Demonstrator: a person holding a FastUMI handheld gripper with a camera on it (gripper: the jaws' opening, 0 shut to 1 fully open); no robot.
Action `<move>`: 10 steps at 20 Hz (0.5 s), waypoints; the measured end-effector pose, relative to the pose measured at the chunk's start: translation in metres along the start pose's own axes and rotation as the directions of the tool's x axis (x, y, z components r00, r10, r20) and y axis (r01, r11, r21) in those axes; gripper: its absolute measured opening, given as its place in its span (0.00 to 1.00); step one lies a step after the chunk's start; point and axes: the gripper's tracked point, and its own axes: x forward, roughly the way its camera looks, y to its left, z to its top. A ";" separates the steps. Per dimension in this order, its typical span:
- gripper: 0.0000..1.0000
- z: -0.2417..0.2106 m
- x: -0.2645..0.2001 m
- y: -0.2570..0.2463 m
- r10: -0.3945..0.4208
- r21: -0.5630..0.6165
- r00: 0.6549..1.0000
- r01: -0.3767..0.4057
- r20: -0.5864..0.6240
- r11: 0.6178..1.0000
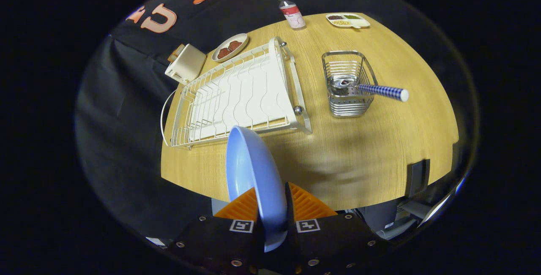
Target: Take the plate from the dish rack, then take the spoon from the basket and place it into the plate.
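Plate (253, 169) in tool (272, 207) above table (359, 161)

A wooden table (359, 156) lies beyond the fingers. On it, straight ahead of them, sits a white wire dish rack (236, 97). To the right of the rack stands a wire basket (348, 85) with 1 spoon (380, 91) leaning out of it. Farther off are a white box (186, 63), a small plate of food (230, 47), a bottle (291, 12) and a divided tray (348, 20).
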 end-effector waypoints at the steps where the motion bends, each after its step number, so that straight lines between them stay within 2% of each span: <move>1: 0.22 -0.005 0.006 -0.001 0.010 0.011 1.000 -0.010 -0.005 1.000; 7: 0.22 -0.023 0.040 0.004 0.084 0.059 0.996 -0.085 0.011 0.995; 10: 0.22 -0.027 0.052 0.003 0.095 0.076 0.995 -0.096 0.017 0.992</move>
